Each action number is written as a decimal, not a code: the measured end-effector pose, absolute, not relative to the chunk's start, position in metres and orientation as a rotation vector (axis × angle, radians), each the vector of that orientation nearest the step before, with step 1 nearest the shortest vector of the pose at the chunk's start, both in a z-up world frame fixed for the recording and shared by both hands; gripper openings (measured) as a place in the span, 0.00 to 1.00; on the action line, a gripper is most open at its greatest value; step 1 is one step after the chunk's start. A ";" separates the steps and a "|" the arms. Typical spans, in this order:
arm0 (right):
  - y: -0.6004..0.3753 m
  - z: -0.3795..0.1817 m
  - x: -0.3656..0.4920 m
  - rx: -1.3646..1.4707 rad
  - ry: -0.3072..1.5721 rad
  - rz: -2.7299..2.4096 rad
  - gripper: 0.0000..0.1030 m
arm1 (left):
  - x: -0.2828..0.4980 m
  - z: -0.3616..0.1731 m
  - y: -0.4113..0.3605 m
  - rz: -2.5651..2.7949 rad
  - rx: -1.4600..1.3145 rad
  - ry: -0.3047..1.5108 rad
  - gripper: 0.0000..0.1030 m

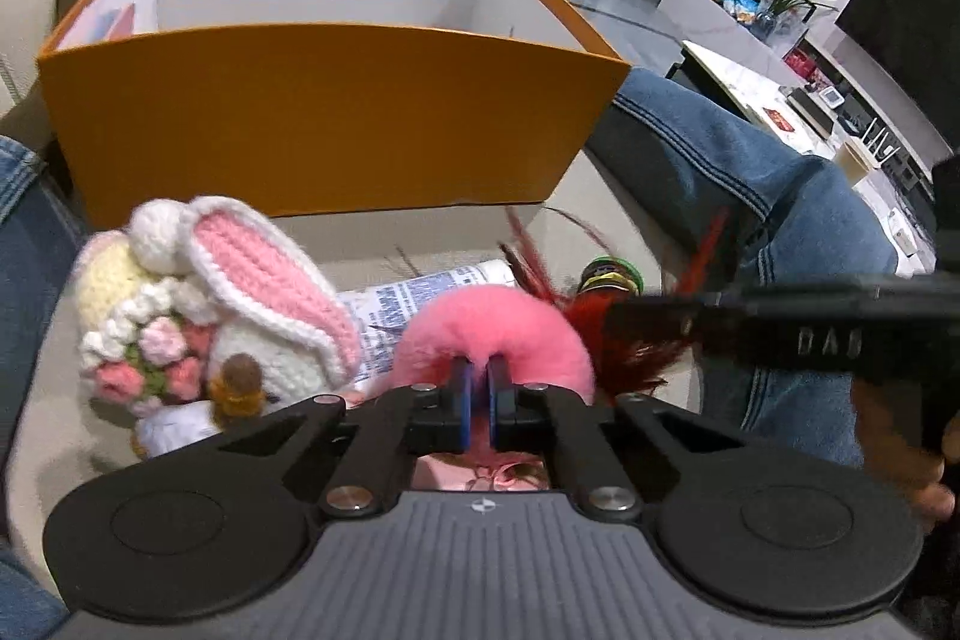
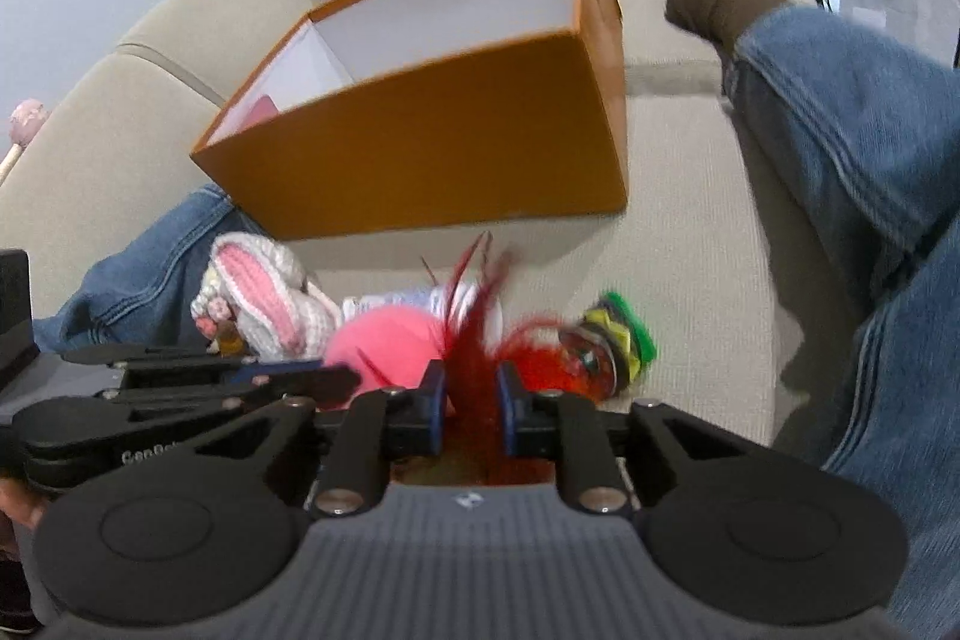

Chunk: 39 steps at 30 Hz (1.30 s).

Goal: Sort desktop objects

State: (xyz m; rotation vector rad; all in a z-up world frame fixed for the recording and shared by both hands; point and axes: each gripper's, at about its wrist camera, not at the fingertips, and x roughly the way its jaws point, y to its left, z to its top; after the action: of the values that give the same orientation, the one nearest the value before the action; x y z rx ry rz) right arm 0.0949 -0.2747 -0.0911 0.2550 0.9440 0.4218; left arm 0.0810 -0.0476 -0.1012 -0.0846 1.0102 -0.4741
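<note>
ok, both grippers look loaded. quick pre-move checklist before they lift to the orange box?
1. Left gripper shut on pink pom-pom: ok.
2. Right gripper closed on red feather toy: ok, though only feathers sit between the pads.
3. Orange box open on top: ok.
4. Room inside box: cannot tell, floor mostly hidden.
5. Crochet bunny apart from left gripper: ok.
6. Grippers apart from each other: not ok, very close.
</note>
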 end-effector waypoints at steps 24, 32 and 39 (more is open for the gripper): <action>-0.151 -0.094 0.147 -0.347 0.970 0.718 0.32 | 0.086 -0.083 0.008 -0.311 0.015 0.993 0.11; -0.208 -0.078 0.156 -0.134 0.968 0.602 0.32 | 0.098 -0.106 -0.017 -0.401 -0.063 1.123 0.41; -0.239 -0.102 0.157 -0.004 1.066 0.566 0.33 | 0.126 -0.128 -0.024 -0.311 -0.123 1.228 0.49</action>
State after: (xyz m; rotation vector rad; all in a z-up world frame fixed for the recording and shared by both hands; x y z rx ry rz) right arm 0.1574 -0.2388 -0.1022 -0.0041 1.0663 0.5660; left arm 0.1257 -0.0236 -0.1282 -0.1231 1.2283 -0.3109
